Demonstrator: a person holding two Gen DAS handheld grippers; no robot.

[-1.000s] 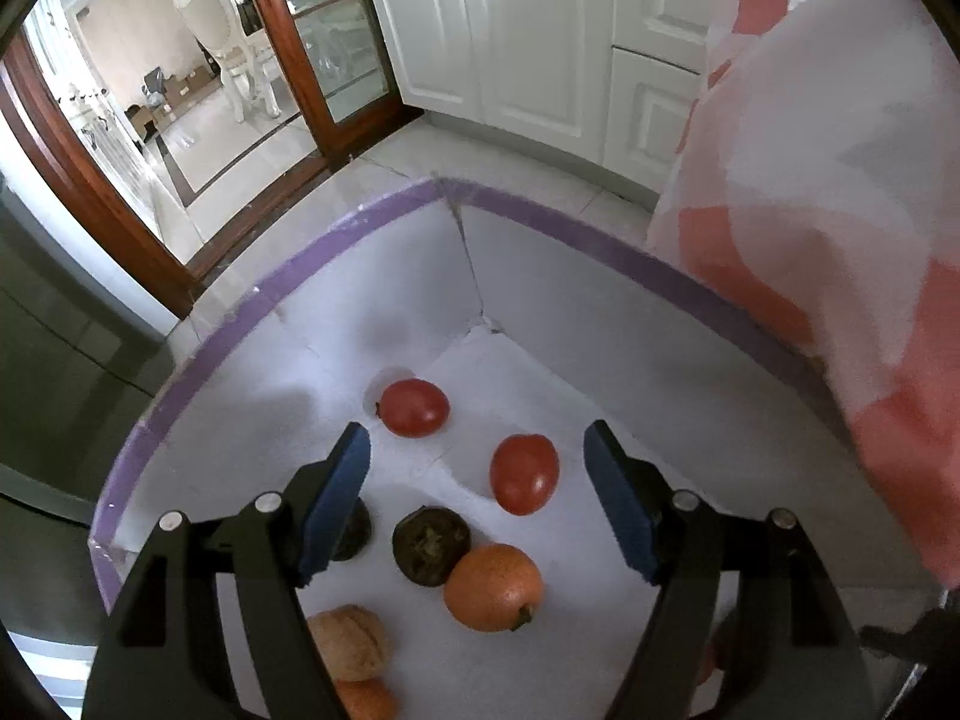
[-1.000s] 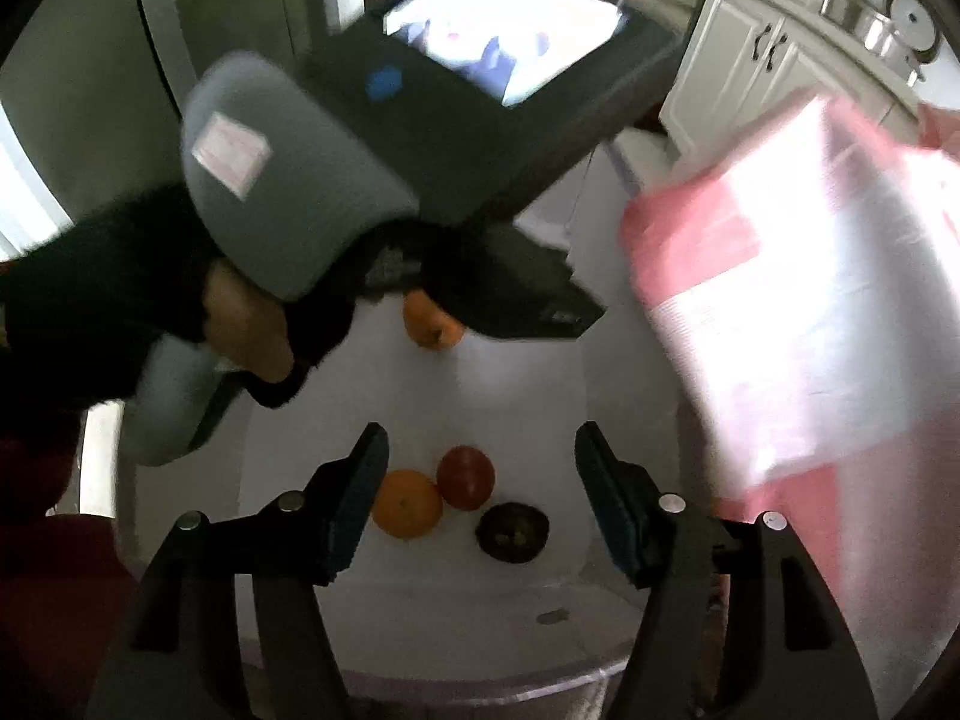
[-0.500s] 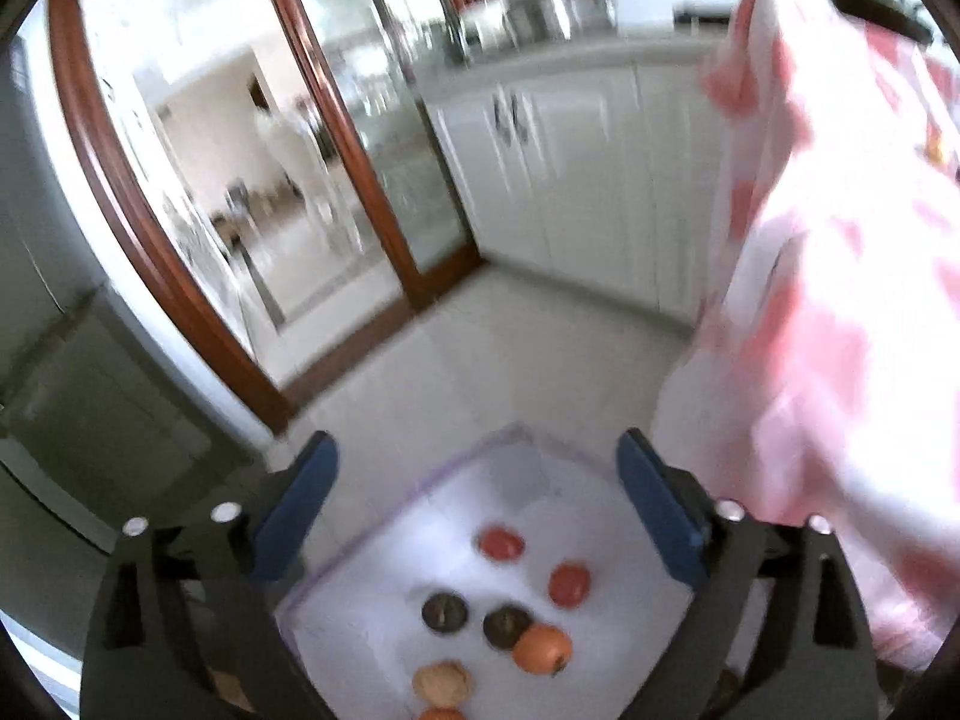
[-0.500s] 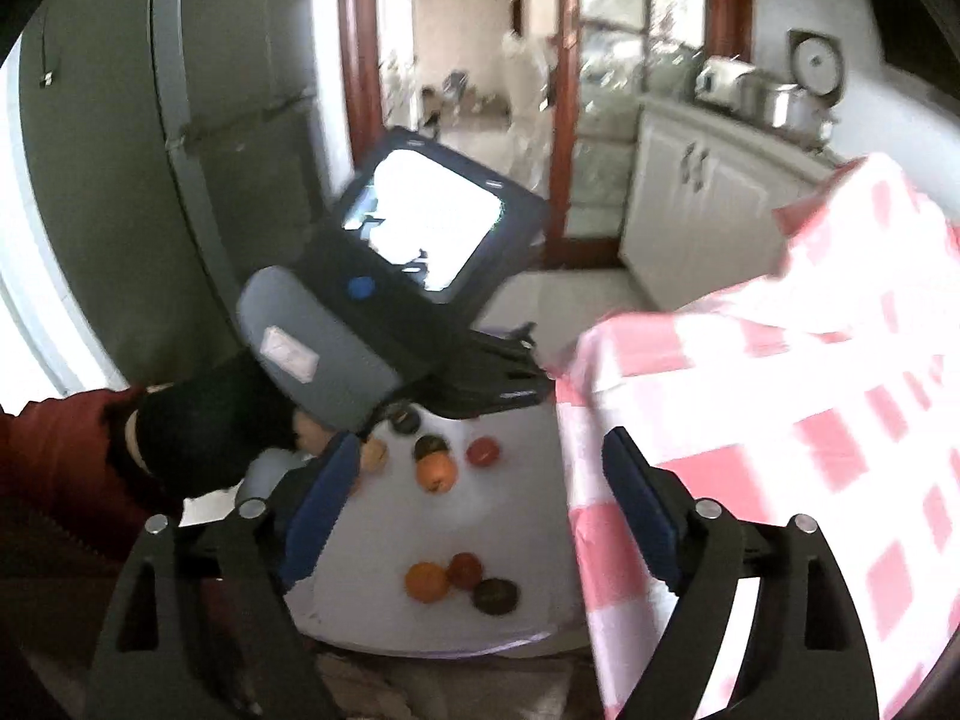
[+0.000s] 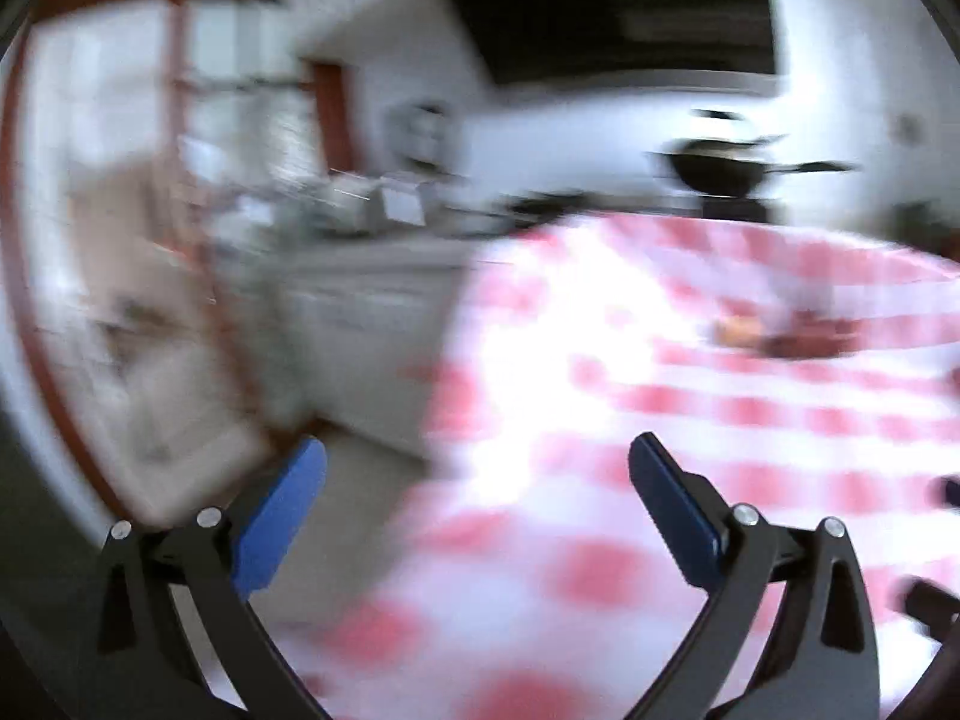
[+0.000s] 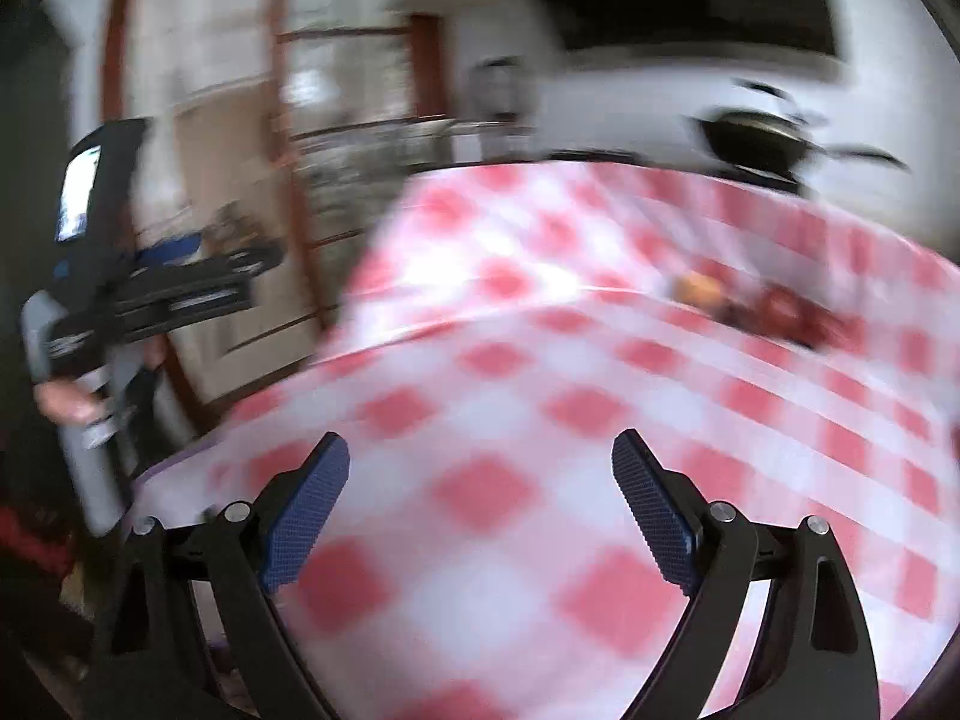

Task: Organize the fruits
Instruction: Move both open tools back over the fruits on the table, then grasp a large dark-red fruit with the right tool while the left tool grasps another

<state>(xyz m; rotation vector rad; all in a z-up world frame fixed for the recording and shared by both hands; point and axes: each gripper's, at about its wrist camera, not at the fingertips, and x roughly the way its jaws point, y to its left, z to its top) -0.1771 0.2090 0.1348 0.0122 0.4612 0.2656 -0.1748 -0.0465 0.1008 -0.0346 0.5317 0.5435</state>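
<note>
Parted tongs over checked tablecloth, kitchen behind.

Blurred fruits on the far right of the checked tablecloth

The fruits lie in a small cluster on the red-and-white checked tablecloth, far from the cameras and to the right. In the right wrist view an orange one sits at the cluster's left end, with dark and red ones just beside it to the right. Motion blur hides their number, kind and whether they touch. The left wrist view shows the same cluster as an orange and dark red smear.
</note>
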